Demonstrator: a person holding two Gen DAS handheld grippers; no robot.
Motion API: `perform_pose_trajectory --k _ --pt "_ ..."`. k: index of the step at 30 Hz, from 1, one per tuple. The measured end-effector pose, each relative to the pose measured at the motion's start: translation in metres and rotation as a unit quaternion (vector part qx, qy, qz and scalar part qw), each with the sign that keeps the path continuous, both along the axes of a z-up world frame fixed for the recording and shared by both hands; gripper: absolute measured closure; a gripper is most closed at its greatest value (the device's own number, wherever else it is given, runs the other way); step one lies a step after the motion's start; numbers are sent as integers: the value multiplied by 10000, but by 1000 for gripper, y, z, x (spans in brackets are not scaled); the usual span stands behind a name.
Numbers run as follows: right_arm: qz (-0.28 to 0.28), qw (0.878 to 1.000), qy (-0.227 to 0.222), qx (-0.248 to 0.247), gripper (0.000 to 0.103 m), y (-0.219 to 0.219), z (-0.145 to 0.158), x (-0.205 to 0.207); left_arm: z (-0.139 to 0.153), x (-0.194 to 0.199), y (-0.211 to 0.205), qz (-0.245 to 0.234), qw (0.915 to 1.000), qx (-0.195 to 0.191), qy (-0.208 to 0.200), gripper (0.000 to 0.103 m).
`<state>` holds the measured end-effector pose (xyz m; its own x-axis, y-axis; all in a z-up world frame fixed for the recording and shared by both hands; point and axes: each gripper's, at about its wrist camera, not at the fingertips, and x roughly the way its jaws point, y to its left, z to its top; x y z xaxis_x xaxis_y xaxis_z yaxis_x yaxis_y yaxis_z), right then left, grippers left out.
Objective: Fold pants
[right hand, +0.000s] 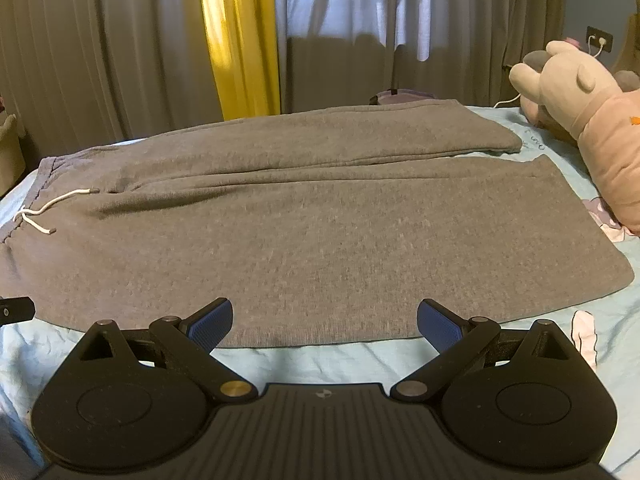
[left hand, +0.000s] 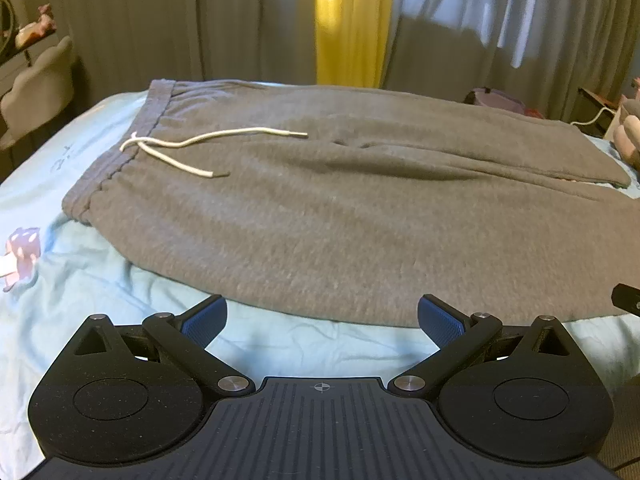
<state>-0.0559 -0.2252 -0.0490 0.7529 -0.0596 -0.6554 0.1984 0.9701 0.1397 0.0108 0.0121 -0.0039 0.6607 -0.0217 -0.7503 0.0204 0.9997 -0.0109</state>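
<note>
On the light blue bedsheet [left hand: 100,280], grey sweatpants [left hand: 320,216] spread flat, white drawstring [left hand: 180,148] loose, left gripper [left hand: 322,320] and right gripper [right hand: 324,322] both spread wide, holding nothing, plush toy [right hand: 580,92] far right

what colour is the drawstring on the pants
White, against the grey pants. The drawstring shows best in the left wrist view.

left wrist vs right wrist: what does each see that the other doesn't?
Left wrist only: the whole waistband with both drawstring ends, and a mushroom print on the sheet.

Right wrist only: both leg hems, the plush toy beside them, and a wall socket.

Both: the grey sweatpants lying flat and unfolded on the light blue sheet, grey and yellow curtains behind. The left gripper and right gripper are open at the near edge, holding nothing.
</note>
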Motion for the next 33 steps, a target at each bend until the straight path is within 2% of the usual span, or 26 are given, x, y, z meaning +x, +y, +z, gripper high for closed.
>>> perform_pose_trajectory --k 12,33 --pt "-9 9999 -12 152 4 -3 -3 2 2 1 2 33 9999 -146 -10 0" --pt "45 9985 186 507 4 -12 -15 14 -5 13 -16 -223 9995 140 180 0"
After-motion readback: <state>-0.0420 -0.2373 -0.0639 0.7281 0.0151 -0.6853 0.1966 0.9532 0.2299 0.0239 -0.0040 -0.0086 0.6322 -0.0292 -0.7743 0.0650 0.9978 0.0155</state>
